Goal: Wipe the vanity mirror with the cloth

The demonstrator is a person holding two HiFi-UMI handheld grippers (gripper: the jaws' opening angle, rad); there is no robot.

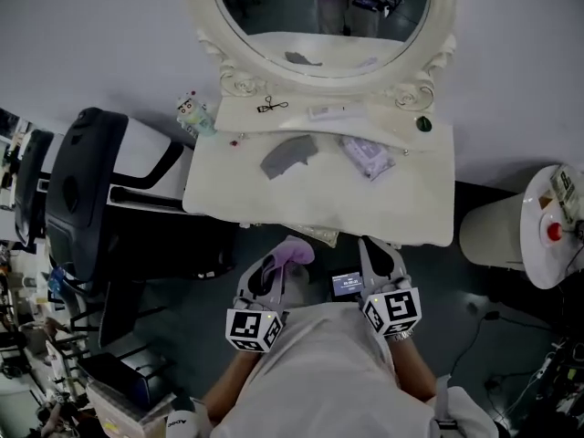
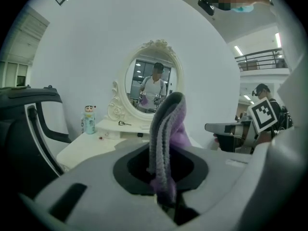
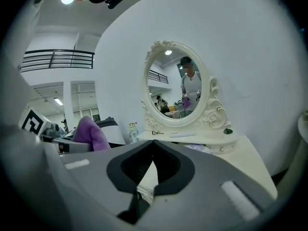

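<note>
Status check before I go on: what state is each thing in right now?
left gripper: shut on the purple cloth.
right gripper: shut, empty.
purple cloth: bunched, held between the left jaws.
vanity mirror: upright, not touched by either gripper.
grey cloth: lying loose on the tabletop.

No word, brand or number can be read anywhere. The cubes on the left gripper (image 1: 276,267) and the right gripper (image 1: 380,252) carry only black-and-white square patterns, no letters. The small screen (image 1: 348,284) between them shows a pale line of characters — too small to make out.
</note>
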